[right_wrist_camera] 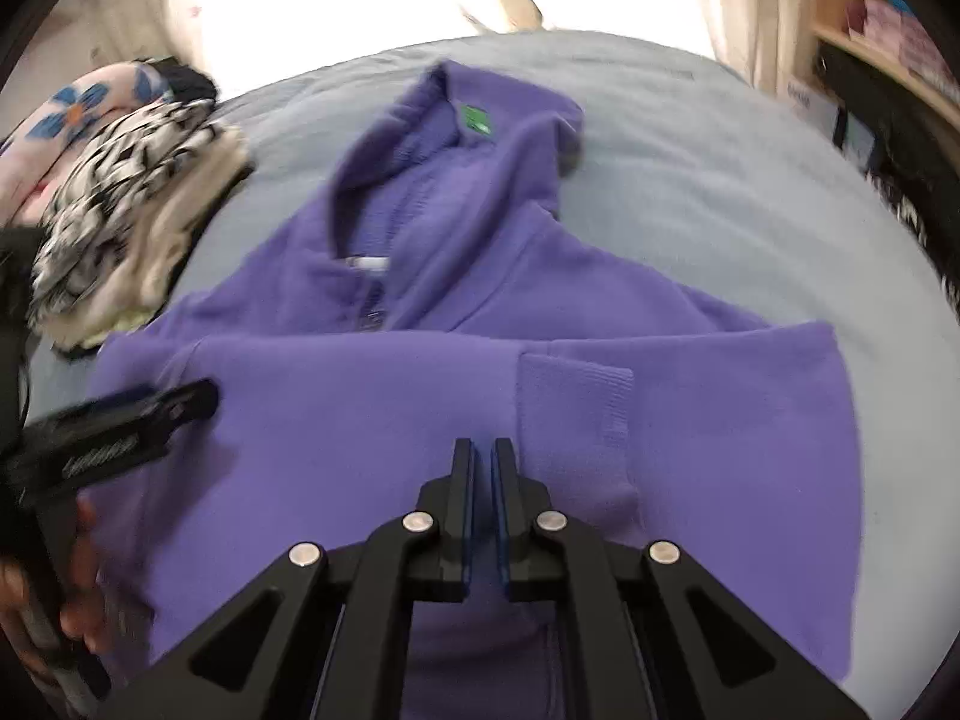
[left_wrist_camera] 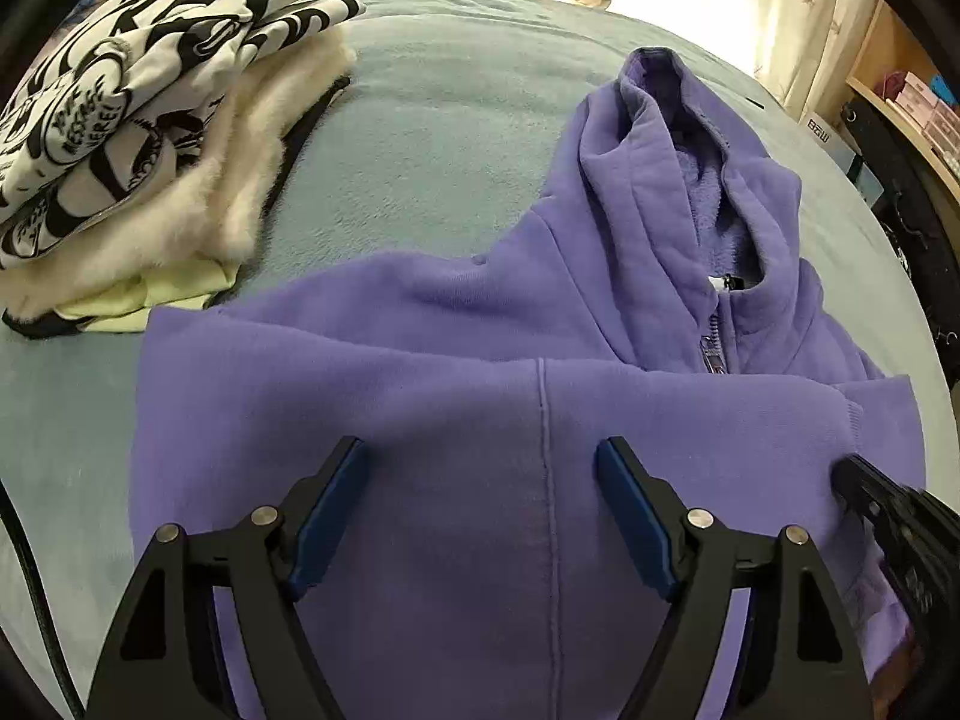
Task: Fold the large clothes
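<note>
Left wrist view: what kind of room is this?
Likely a bedroom: a purple hoodie lies on a bed-like blue blanket, beside a stack of folded clothes, with curtains behind.

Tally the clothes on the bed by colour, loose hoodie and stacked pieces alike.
Purple: 1, the hoodie
Black-and-white print: 1, top of the stack
Cream fluffy: 1
Pale yellow: 1
Black: 1, only an edge showing at the bottom
Total: 5 visible; the stack may hide more.
</note>
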A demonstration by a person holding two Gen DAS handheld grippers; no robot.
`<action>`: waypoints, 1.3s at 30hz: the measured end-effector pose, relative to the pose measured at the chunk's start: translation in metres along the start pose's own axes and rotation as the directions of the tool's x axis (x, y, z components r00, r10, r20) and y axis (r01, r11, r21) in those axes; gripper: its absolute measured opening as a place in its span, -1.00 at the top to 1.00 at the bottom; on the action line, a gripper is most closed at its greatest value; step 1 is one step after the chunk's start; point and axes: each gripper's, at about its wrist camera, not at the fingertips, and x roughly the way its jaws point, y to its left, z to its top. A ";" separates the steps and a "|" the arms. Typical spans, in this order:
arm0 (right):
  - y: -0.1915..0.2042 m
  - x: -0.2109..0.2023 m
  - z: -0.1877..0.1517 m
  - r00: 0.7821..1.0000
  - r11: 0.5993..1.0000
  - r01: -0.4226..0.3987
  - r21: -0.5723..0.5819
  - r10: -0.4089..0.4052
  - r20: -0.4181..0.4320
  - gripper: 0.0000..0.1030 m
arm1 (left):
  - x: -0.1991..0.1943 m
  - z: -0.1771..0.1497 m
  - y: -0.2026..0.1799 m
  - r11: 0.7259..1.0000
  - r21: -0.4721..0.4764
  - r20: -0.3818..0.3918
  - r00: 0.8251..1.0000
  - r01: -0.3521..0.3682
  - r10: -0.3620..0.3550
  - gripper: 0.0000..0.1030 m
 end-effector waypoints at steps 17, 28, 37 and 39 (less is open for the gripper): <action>-0.014 -0.043 -0.020 0.998 0.998 -0.055 0.036 0.056 -0.008 0.84 | -0.064 -0.015 0.007 0.994 0.108 0.072 0.997 -0.030 0.022 -0.51; -0.003 -0.071 -0.038 1.000 1.000 -0.021 -0.002 0.021 -0.007 0.83 | -0.091 -0.039 0.019 0.994 0.093 0.044 0.998 -0.057 0.053 -0.51; 0.006 -0.092 -0.065 1.000 0.999 -0.030 -0.031 0.030 -0.008 0.83 | -0.126 -0.077 0.034 0.991 0.108 0.057 0.996 -0.072 0.066 -0.51; 0.006 -0.097 -0.073 1.000 0.999 -0.025 -0.034 0.024 -0.013 0.83 | -0.133 -0.086 0.038 0.989 0.118 0.061 0.995 -0.089 0.082 -0.51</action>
